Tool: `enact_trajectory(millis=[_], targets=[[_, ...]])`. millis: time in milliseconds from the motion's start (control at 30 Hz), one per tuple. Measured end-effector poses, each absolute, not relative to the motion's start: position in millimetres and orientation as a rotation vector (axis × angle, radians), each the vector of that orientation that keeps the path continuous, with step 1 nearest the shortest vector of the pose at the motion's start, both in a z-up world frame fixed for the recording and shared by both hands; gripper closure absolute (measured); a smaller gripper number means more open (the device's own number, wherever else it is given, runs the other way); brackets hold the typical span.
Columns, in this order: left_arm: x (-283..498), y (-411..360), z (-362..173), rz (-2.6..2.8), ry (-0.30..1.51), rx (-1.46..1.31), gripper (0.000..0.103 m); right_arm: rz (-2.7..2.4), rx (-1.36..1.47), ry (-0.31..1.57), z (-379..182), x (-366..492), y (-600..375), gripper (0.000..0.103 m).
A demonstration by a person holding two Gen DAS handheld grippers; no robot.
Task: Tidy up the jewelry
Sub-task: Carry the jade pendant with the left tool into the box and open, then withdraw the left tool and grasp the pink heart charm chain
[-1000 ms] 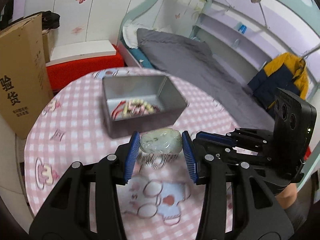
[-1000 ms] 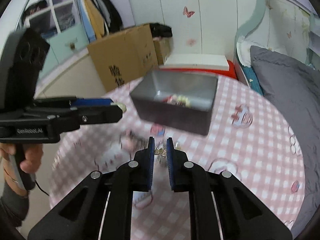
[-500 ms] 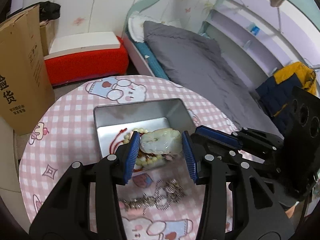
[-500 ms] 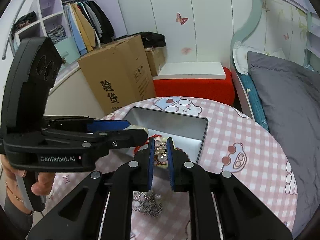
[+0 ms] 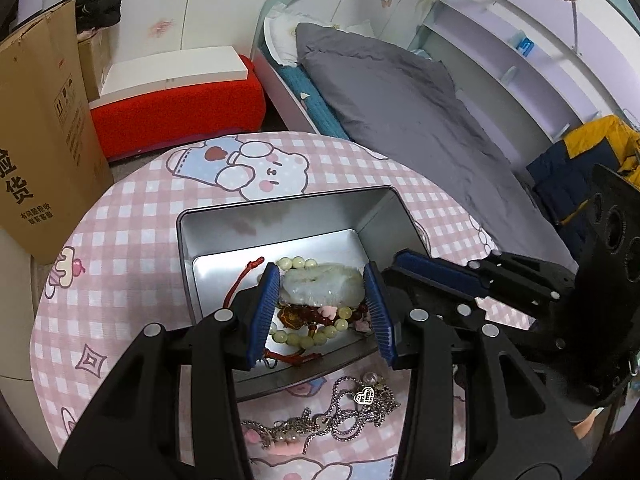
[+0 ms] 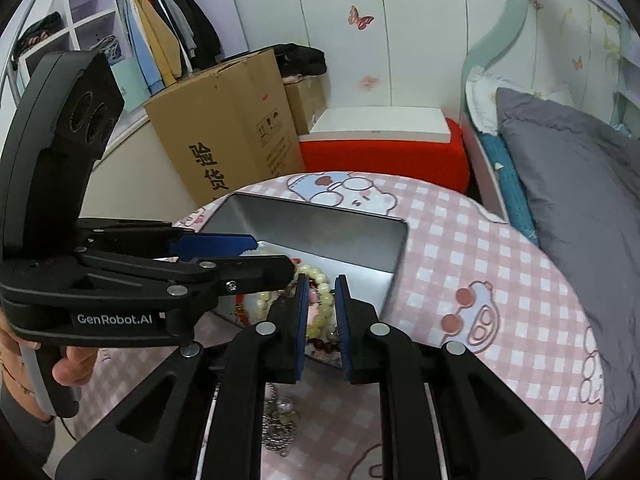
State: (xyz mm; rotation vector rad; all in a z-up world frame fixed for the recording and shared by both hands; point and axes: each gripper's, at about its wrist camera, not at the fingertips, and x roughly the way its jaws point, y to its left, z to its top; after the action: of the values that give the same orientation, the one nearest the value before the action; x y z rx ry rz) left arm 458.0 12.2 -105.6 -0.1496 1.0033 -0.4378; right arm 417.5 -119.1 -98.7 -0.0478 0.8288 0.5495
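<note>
pale green stone (image 5: 320, 289) is pinched in the left gripper (image 5: 322, 312) over the tin box (image 5: 280, 220) mid-desk, ready to drop in. right gripper (image 6: 321, 320) fingers sit nearly together; cannot tell if holding anything.

1. The left gripper (image 5: 322, 308) is showing matte black linkages, silver round screws and ribbed blue pads (image 5: 264, 312).
2. Its body is wearing white "GenRobot.AI" lettering.
3. The right gripper (image 6: 321, 326) is showing matching black arms.
4. Bare skin is showing on the person's hand (image 6: 74, 364).
</note>
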Motion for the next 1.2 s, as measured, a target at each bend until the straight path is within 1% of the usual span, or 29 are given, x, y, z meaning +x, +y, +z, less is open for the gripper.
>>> enact_trajectory(millis=[67,100,267,433,600,633,667,733,967,1100,1200], targets=[[458.9,12.2,-107.7,-0.43,1.009,-0.148,0.06,0.539,-0.066,0.816,-97.1,415.7,-121.1,0.082],[459.7,11.3,-108.8,-0.427,1.014,-0.145,0.06,0.533,-0.071,0.809,-95.8,415.0,-122.4,0.077],[460.3,5.4,-111.5,-0.422,1.02,-0.108,0.06,0.509,-0.085,0.773,-88.9,410.0,-133.0,0.071],[458.5,-6.5,-113.3,-0.403,1.041,-0.025,0.06,0.507,-0.076,0.779,-90.6,411.8,-137.9,0.066],[456.4,-9.5,-113.3,-0.396,1.05,-0.006,0.059,0.52,-0.066,0.79,-93.5,409.4,-137.0,0.065],[455.9,-8.8,-112.7,-0.397,1.05,-0.01,0.058,0.52,-0.065,0.791,-93.3,408.7,-135.7,0.065],[455.4,-8.2,-112.4,-0.395,1.051,-0.016,0.052,0.52,-0.065,0.791,-93.0,407.8,-136.2,0.064],[453.5,-5.8,-109.9,-0.396,1.042,-0.029,0.047,0.519,-0.055,0.791,-92.4,406.0,-138.4,0.064],[432.9,3.1,-86.4,-0.406,0.962,-0.045,0.047,0.525,-0.011,0.785,-87.1,393.9,-146.6,0.064],[407.4,14.3,-71.3,-0.41,0.894,-0.033,0.047,0.532,-0.002,0.774,-81.1,380.9,-149.6,0.062],[382.4,20.2,-70.9,-0.379,0.855,0.031,0.046,0.538,0.001,0.77,-80.3,369.2,-151.8,0.06]])
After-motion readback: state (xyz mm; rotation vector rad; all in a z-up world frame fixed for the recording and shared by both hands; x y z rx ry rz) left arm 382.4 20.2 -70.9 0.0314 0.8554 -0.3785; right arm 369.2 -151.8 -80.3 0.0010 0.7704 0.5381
